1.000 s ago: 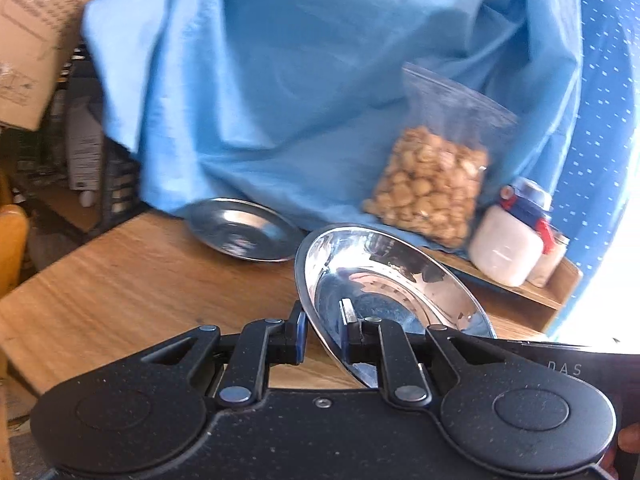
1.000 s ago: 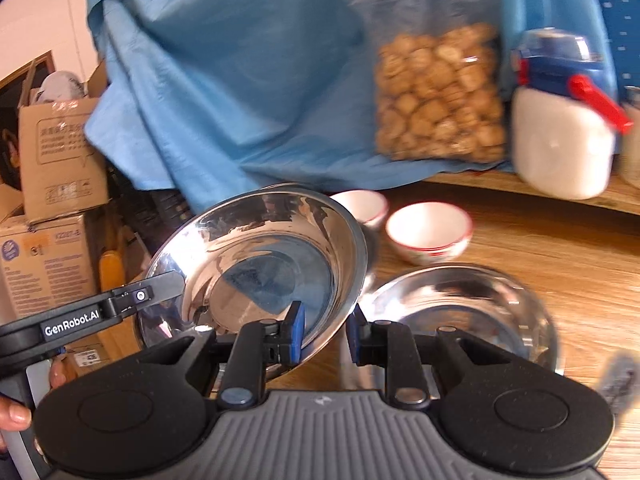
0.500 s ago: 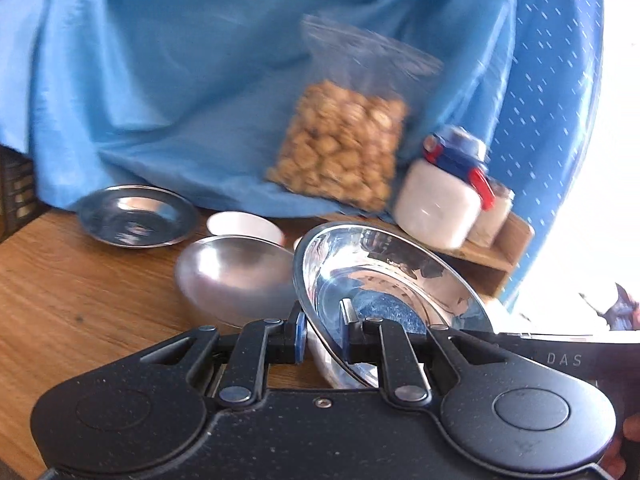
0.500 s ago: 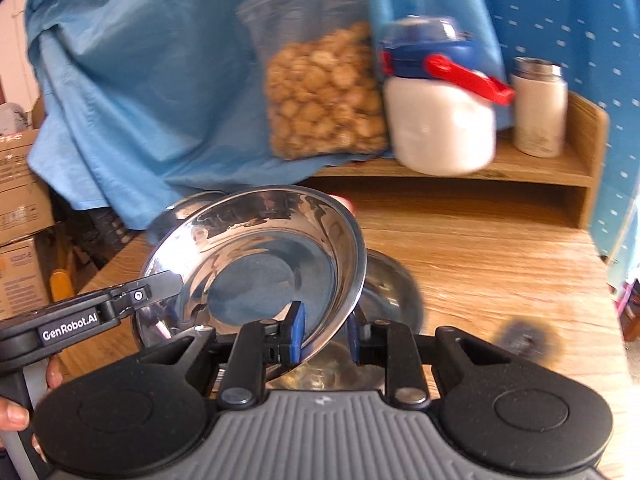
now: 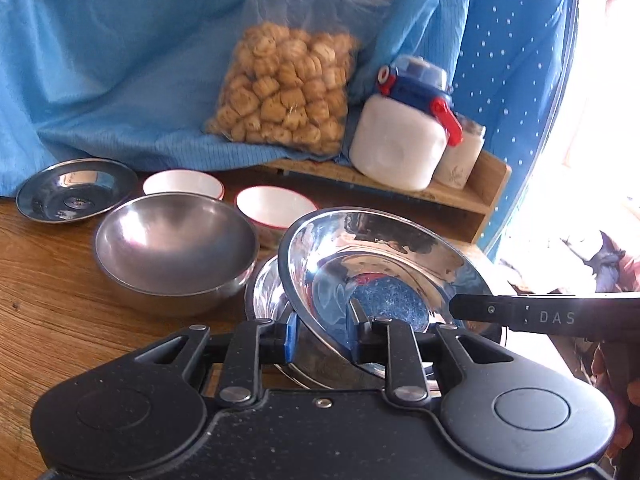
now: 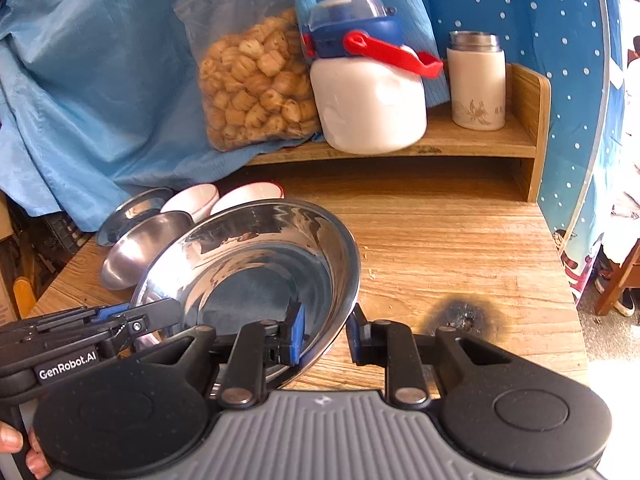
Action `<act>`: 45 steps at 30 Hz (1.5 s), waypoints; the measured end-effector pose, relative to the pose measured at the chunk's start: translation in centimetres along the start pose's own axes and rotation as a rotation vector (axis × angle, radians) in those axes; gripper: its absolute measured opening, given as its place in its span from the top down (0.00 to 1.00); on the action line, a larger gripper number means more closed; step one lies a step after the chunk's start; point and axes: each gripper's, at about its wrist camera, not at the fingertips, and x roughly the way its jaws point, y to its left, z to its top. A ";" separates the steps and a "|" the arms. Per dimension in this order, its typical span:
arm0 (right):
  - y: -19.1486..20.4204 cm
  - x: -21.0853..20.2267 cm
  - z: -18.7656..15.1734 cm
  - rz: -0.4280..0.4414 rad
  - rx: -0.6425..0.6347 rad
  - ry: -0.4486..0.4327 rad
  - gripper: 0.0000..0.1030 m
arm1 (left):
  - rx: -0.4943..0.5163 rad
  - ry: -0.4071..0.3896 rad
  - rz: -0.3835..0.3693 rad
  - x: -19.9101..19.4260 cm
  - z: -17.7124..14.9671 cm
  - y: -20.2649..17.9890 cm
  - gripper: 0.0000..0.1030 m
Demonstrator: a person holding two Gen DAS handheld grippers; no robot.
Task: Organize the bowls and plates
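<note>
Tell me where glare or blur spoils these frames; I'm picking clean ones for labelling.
Left wrist view: right edge blown out white by daylight; steel plate mirrors the surroundings. Right wrist view: overexposed strip at far right; white jar slightly soft; fisheye bends both.

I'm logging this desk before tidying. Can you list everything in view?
held steel plate: 1, shiny silver, tilted above lower plate
lower steel plate: 1, silver, on table
steel bowl: 1, matte silver, left of plates
small steel plate: 1, silver, far left
ceramic bowls: 2, white, red-rimmed, behind steel bowl
snack bag: 1, clear, brown pieces, shelf's left end
jar: 1, white, blue lid, on shelf
flask: 1, white, shelf's right end
shelf: 1, wooden, table's back
cloth: 1, blue, backdrop
table: 1, wooden, scorched spot
left gripper: black, fingers opening around held plate's rim
right gripper: black-grey, clamping that rim
</note>
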 end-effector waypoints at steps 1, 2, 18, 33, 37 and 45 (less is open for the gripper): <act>0.0 0.2 0.0 -0.001 0.001 0.002 0.75 | 0.002 0.003 0.001 0.2 0.0 0.0 0.74; -0.1 0.3 0.0 -0.001 0.003 0.004 0.75 | 0.002 0.007 0.002 0.3 0.0 0.0 0.74; 1.1 2.0 -0.1 -0.035 -0.052 0.017 0.75 | 0.023 0.037 0.043 0.8 -0.1 0.1 0.69; 4.0 3.6 -1.0 -0.170 -0.255 0.016 0.64 | 0.046 0.030 0.076 0.7 -0.4 -0.3 0.43; 4.9 3.8 -1.4 -0.194 -0.303 -0.013 0.48 | 0.044 0.000 0.083 0.4 -0.5 -0.2 0.24; 5.3 3.2 -1.2 -0.181 -0.306 -0.060 0.14 | 0.022 -0.073 0.070 -1.5 -0.5 0.9 0.04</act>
